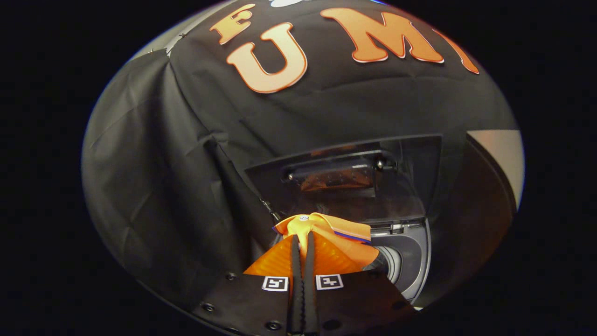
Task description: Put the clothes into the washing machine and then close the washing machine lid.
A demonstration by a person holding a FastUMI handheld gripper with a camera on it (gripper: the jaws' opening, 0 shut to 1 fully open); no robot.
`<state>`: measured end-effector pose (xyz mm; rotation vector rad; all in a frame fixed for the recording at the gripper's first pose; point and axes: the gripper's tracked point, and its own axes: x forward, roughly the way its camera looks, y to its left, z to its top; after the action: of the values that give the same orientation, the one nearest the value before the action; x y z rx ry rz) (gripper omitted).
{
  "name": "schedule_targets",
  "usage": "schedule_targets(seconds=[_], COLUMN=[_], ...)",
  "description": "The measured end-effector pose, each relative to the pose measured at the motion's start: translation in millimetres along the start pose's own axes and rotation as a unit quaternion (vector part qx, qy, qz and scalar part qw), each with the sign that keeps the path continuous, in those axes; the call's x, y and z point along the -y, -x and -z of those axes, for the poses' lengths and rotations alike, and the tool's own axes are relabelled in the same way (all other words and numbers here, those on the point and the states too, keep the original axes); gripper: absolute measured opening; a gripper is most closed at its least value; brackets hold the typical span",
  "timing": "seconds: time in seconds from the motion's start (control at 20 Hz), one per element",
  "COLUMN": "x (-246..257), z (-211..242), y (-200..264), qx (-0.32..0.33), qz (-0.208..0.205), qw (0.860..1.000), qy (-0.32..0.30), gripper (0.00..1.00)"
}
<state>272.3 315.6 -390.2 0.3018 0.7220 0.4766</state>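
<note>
Gripper [303, 242] pinched tight on orange garment [326, 231], carried near raised lid [345, 177], ready for dropping into washer opening [396, 261].

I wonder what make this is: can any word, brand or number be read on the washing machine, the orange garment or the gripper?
No readable text anywhere.
Washing machine: none on its raised lid.
Orange garment, pinched between the shut gripper fingers: none.
Gripper: two square black-and-white markers, patterns, not words.
</note>
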Motion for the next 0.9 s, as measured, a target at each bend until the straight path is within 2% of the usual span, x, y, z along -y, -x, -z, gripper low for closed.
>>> schedule_targets(seconds=[0.35, 0.75, 0.9], x=[45.5, 87.5, 98.4], z=[60.7, 128.1, 146.8], y=[-66.7, -114.4, -126.8], qx=[-0.041, -0.124, -0.154], qz=[0.029, 0.059, 0.077], qw=[0.999, 0.99, 0.985], qy=[-0.014, -0.031, -0.018], gripper=[0.08, 0.08, 0.09])
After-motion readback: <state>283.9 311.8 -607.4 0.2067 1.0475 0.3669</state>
